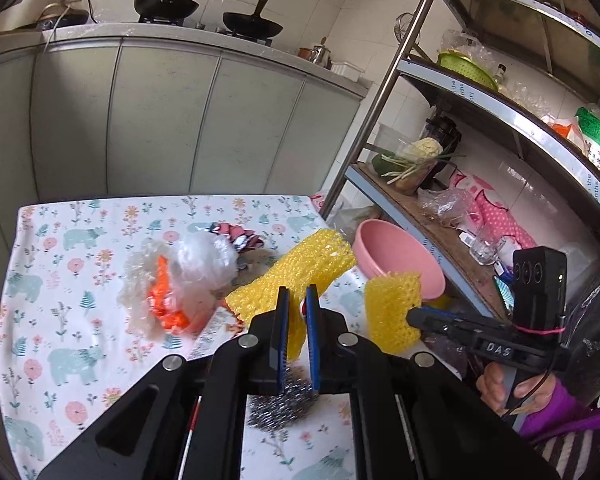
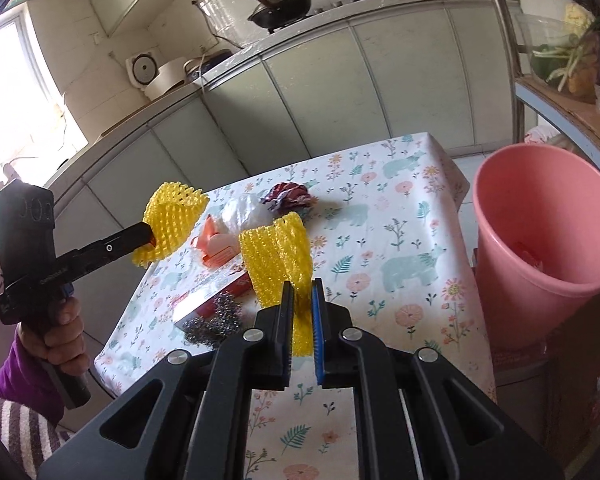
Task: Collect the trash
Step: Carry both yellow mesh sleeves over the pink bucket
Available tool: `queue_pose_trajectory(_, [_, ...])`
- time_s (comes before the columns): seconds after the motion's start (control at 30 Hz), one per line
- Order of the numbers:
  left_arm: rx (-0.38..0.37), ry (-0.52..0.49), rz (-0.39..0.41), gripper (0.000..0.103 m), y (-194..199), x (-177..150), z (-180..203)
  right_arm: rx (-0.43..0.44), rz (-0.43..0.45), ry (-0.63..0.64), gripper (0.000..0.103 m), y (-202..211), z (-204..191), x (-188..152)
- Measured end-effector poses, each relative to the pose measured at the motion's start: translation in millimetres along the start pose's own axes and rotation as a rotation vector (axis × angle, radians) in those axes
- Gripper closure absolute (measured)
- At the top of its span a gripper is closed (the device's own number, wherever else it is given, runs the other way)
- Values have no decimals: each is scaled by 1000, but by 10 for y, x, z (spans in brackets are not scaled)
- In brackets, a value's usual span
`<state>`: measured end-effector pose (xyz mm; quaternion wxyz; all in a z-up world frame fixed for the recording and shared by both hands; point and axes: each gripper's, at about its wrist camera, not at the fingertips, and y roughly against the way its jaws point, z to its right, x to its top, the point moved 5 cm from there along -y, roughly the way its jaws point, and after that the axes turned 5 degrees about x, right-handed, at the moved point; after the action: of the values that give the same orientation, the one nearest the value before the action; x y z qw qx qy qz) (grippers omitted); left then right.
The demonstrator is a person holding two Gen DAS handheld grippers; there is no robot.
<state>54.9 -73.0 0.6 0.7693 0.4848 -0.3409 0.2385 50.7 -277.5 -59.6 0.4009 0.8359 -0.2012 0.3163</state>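
Flanking pink bin point(image 2: 540, 216): table point(image 2: 400, 248), shelf point(image 2: 572, 120).

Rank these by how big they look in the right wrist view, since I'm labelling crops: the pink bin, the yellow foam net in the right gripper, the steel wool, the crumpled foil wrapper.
1. pink bin
2. yellow foam net, magnified by nearness
3. steel wool
4. foil wrapper, farthest away, so unsure against the steel wool

Yellow foam nets point(image 1: 312, 268), pink bin point(image 2: 540, 216), floral bear-print tablecloth point(image 2: 400, 248).
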Motion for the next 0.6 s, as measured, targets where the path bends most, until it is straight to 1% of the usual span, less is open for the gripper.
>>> queue_pose_trajectory(0.13, [-21,-2,-8,95,-158,108,185,-32,34,-33,94,58,149,31])
queue_pose_trajectory(0.2, [-56,-3,-25,96,-255,144,339,-48,55,-54,94,104,243,49])
queue_pose_trajectory(0.3, [-86,-39,-39,96,-405,180,607,-72,84,-76,94,181,363,64])
queue_pose_trajectory(0.47, [-131,-69,-61,95,-717,269,1024,-158,155,-123,94,396,667,131])
queue_pose_trajectory(0.6, [-153,-104,-70,95,-1028,367,1364,-263,223,-165,94,626,1001,210])
